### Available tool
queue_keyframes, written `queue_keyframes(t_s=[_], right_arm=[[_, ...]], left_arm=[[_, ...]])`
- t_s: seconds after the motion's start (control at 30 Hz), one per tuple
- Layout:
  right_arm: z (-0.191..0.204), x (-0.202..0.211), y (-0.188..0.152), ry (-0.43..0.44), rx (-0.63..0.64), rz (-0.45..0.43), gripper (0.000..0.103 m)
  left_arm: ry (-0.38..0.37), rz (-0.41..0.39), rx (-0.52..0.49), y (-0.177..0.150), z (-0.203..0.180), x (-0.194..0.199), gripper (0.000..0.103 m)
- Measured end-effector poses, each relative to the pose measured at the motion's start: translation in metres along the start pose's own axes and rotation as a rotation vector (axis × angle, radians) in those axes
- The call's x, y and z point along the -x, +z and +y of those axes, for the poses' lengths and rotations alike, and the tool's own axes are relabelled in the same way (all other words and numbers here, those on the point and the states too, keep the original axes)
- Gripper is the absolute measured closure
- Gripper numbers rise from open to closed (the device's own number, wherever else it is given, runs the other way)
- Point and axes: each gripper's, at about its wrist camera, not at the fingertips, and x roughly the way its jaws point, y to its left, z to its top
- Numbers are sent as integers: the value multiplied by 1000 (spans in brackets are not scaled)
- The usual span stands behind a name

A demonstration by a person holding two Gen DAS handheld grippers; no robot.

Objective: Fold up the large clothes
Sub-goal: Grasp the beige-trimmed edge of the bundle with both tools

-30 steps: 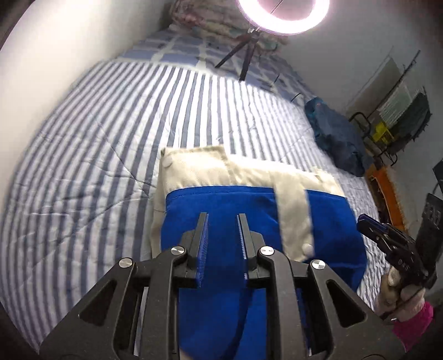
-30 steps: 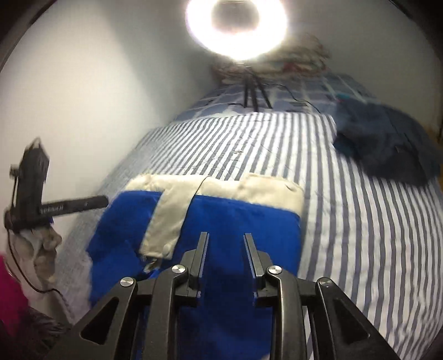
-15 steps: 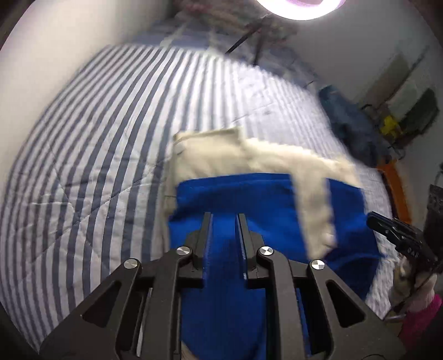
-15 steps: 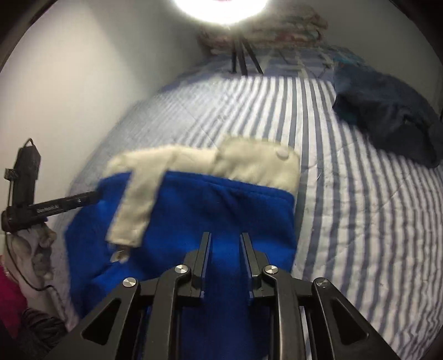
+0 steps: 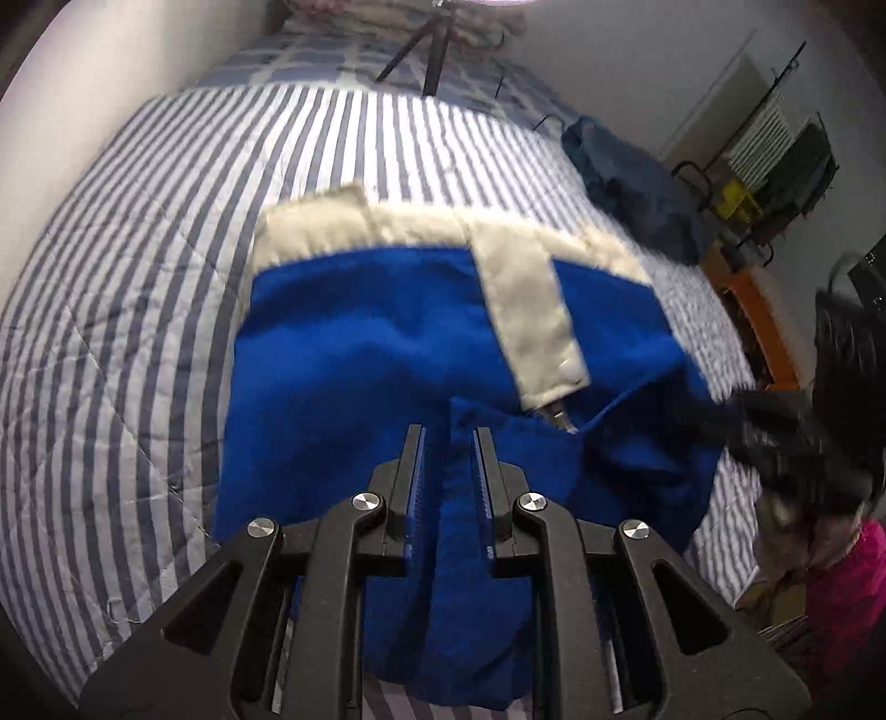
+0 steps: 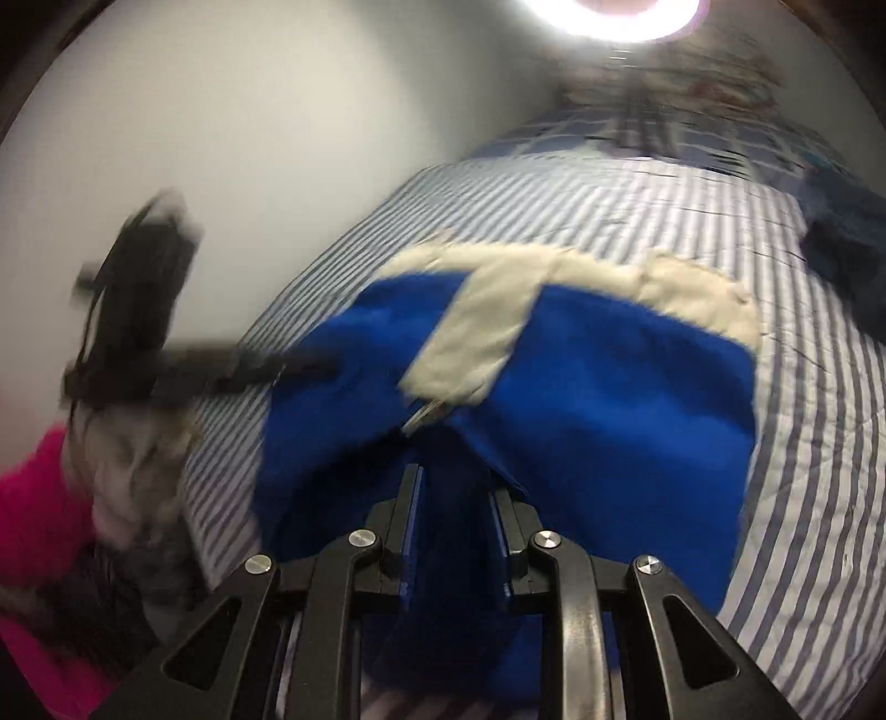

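Note:
A blue garment point(image 5: 360, 360) with a cream collar point(image 5: 387, 232) and cream placket point(image 5: 526, 299) lies on the striped bed point(image 5: 138, 277). My left gripper point(image 5: 448, 437) is shut on a raised fold of its near blue layer, which runs up between the fingers. In the right wrist view the same garment point(image 6: 609, 387) fills the middle, and my right gripper point(image 6: 451, 482) is shut on a dark bunch of its blue cloth. A zipper end point(image 5: 559, 415) shows under the placket. Each view shows the other gripper blurred at the garment's side edge.
A dark navy pile of clothes point(image 5: 626, 183) lies on the far right of the bed. A ring light on a tripod point(image 5: 426, 50) stands at the head end. A white wall point(image 6: 277, 166) runs along the left. A rack point(image 5: 775, 149) stands beyond the bed. Pink sleeve point(image 6: 33, 498).
Both grippers have moved forward and down over the garment. The near blue layer has bunched up toward the placket, and the zipper end now shows. Each view's other gripper has moved in closer.

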Motion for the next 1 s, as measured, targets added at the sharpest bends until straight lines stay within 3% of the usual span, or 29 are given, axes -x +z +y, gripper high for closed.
queue_keyframes(t_s=[0.1, 0.2, 0.27, 0.37, 0.43, 0.57, 0.73, 0.87, 1.0], right_arm=[[-31, -20, 9, -76, -101, 26, 81], [-33, -30, 0, -113, -67, 74, 83], [-26, -22, 0, -116, -33, 75, 79], [-25, 2, 5, -97, -35, 0, 75], [-28, 18, 12, -115, -41, -76, 73], [-36, 26, 35, -158, -59, -135, 71], [-52, -3, 53, -184, -91, -91, 71], [-66, -35, 37, -239, -75, 6, 74], [-61, -34, 32, -257, -88, 14, 74]], left_arm=[[4, 31, 0, -2, 5, -15, 87], [-23, 36, 22, 0, 9, -14, 87], [-43, 0, 32, 6, 13, 1, 87], [-81, -73, 70, 20, 24, 22, 86], [-59, -119, 91, 35, 31, 29, 86], [-67, -148, 141, 69, 45, 21, 86], [-31, -85, 168, 83, 66, -17, 86], [-3, -14, 155, 70, 79, -52, 86], [-5, -10, 138, 69, 77, -44, 86]])
